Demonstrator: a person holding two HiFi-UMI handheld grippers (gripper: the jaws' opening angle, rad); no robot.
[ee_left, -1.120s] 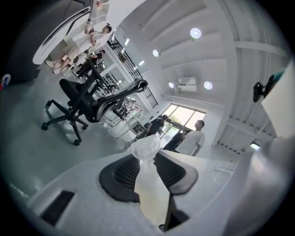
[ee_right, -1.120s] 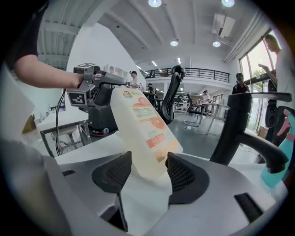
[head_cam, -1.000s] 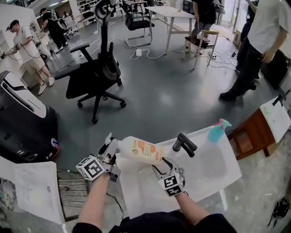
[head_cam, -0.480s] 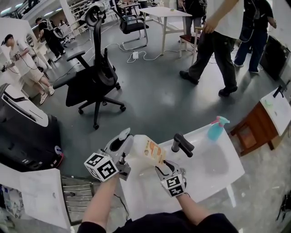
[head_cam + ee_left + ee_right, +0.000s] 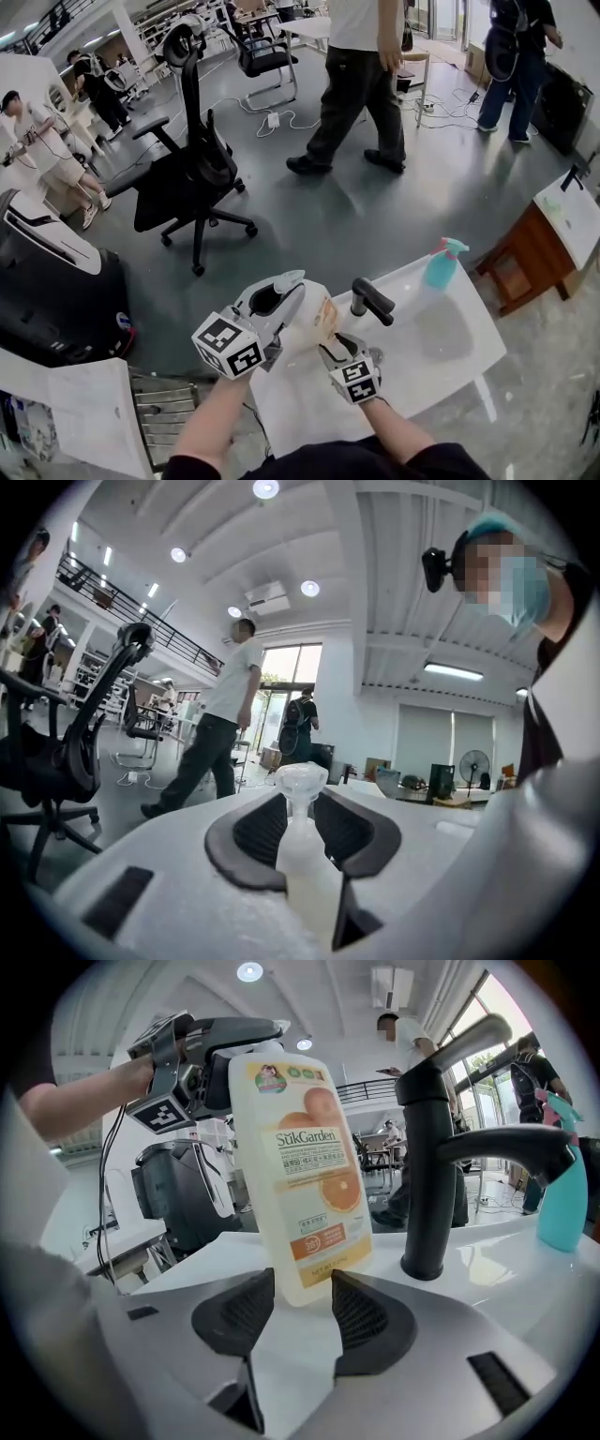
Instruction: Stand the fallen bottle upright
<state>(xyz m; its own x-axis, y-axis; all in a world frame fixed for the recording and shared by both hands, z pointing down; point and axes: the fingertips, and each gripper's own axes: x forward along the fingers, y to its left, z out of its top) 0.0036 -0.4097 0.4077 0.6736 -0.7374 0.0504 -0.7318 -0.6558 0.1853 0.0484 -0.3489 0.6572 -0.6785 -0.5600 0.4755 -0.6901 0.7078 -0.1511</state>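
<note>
A pale bottle with an orange label (image 5: 322, 317) is held nearly upright over the white sink top (image 5: 441, 347), its top leaning slightly left. My left gripper (image 5: 295, 286) is shut on the neck just under the cap (image 5: 302, 782), which sticks up between the dark pads (image 5: 258, 832). My right gripper (image 5: 333, 339) sits low at the bottle's base (image 5: 314, 1274). Its jaws are closing, with the bottom corners of the bottle between the fingertips (image 5: 361, 1307). I cannot tell whether those pads touch the bottle. The left gripper (image 5: 262, 1033) also shows at the bottle's top in the right gripper view.
A black faucet (image 5: 370, 300) stands just right of the bottle, close to it (image 5: 436, 1166). A teal spray bottle (image 5: 441, 262) stands at the far right corner. A black office chair (image 5: 187, 178) and walking people (image 5: 361, 75) are on the floor beyond. A wooden stand (image 5: 525, 272) is at the right.
The left gripper rose, rolled and moved right, tipping the bottle from lying level to nearly upright. The right gripper stayed by the base and its jaws narrowed. People walked across behind.
</note>
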